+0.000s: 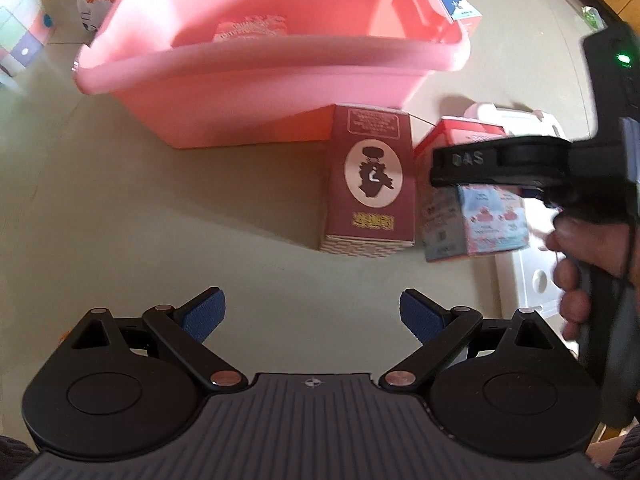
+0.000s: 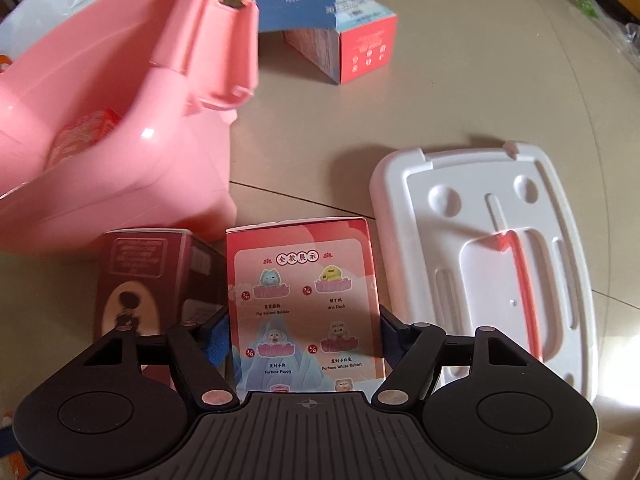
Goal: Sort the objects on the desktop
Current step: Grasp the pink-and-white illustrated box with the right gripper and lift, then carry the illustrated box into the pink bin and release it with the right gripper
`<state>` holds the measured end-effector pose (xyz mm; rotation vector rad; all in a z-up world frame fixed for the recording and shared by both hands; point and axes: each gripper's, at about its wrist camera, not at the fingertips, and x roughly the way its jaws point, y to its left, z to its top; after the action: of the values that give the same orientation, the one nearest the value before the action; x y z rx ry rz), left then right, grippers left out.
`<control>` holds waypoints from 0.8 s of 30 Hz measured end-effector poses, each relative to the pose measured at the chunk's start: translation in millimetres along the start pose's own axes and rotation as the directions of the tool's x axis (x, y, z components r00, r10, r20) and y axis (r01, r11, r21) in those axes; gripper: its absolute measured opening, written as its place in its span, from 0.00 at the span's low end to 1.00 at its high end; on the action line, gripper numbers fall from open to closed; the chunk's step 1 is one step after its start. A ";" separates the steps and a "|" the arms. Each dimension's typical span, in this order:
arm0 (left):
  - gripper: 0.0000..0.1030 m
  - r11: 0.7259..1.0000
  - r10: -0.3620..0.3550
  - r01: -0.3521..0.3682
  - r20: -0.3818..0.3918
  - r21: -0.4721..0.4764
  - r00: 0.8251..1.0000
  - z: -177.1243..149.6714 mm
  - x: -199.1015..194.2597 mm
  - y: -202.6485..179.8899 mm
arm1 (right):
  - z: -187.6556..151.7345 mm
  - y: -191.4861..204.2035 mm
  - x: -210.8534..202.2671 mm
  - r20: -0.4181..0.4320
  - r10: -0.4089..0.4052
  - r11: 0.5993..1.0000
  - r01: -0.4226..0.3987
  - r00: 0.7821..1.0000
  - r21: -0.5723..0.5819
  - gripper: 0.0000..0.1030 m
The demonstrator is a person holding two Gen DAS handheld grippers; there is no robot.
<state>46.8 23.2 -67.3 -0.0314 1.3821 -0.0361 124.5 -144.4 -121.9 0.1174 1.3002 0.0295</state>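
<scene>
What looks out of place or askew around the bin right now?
The white lid lies off the pink bin, flat on the table to its right. Nothing looks spilled or damaged; the maroon box stands upright.

A home, likely: tiled floor (image 2: 460, 92) strewn with toy boxes (image 2: 360, 40), a pink plastic tub (image 1: 256, 76) (lid off).

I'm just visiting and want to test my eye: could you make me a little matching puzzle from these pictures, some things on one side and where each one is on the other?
Things:
1. red cartoon box
2. maroon box
3. white lid
4. left gripper

Places or states:
A. lying flat on the table, right of the boxes
B. open, holding nothing
C. between the right gripper's fingers
D. standing in front of the pink bin

Pairs: 1-C, 2-D, 3-A, 4-B
</scene>
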 end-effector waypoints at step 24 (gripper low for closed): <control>0.94 0.999 0.002 0.006 0.151 -0.049 0.988 -1.5 -41.5 29.6 | -27.7 2.3 -158.3 0.192 -0.022 1.000 0.025 0.981 -0.015 0.65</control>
<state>37.7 54.6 -28.1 -0.0755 1.2309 -0.0014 55.5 -154.1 22.9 0.0881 1.1078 0.0088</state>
